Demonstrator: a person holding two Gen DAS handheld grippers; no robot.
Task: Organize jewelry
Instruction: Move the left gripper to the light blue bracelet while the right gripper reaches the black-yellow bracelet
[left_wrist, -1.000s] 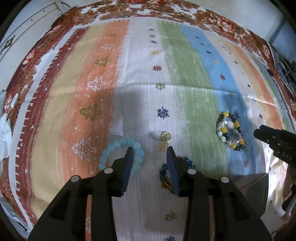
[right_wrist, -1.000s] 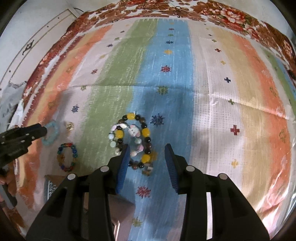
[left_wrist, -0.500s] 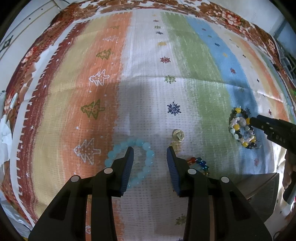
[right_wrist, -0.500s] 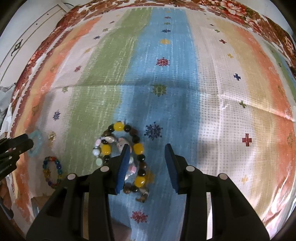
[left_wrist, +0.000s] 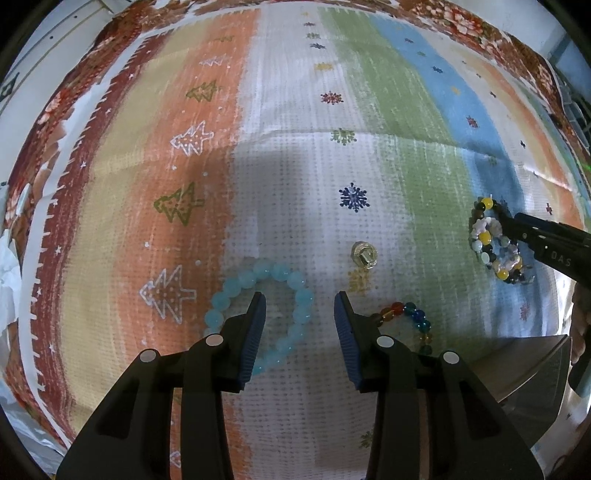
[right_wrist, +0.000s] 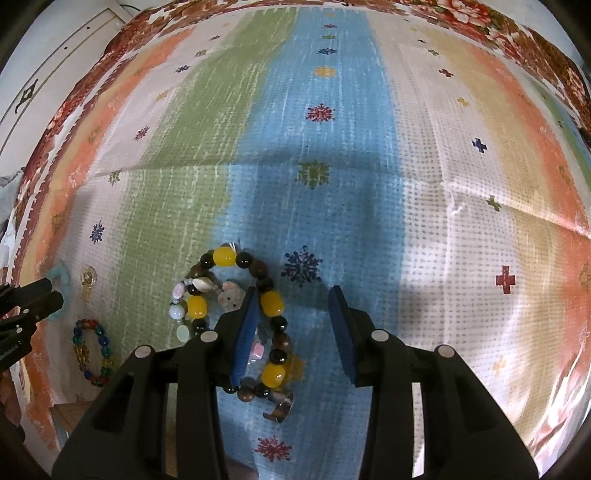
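Note:
A light blue bead bracelet (left_wrist: 258, 291) lies on the striped cloth; my open, empty left gripper (left_wrist: 299, 306) straddles its right side. A small gold ring (left_wrist: 364, 254) lies just ahead, and a multicolour bead bracelet (left_wrist: 410, 314) lies beside the right finger. A yellow-and-dark bead bracelet (right_wrist: 258, 295) lies tangled with a pale bead bracelet (right_wrist: 184, 306) and a metal ring (right_wrist: 280, 404). My open, empty right gripper (right_wrist: 293, 306) hovers over that pile, its left finger above the beads. The pile also shows in the left wrist view (left_wrist: 495, 243).
The striped holiday tablecloth (right_wrist: 351, 129) covers the whole table. A grey box corner (left_wrist: 528, 365) sits at the near right in the left wrist view. The multicolour bracelet (right_wrist: 92, 350) and the left gripper (right_wrist: 29, 299) show at the left edge of the right wrist view.
Both grippers moved forward and lower over the cloth. The left one shifted from the multicolour bracelet towards the light blue one. The right one closed in over the yellow-bead pile.

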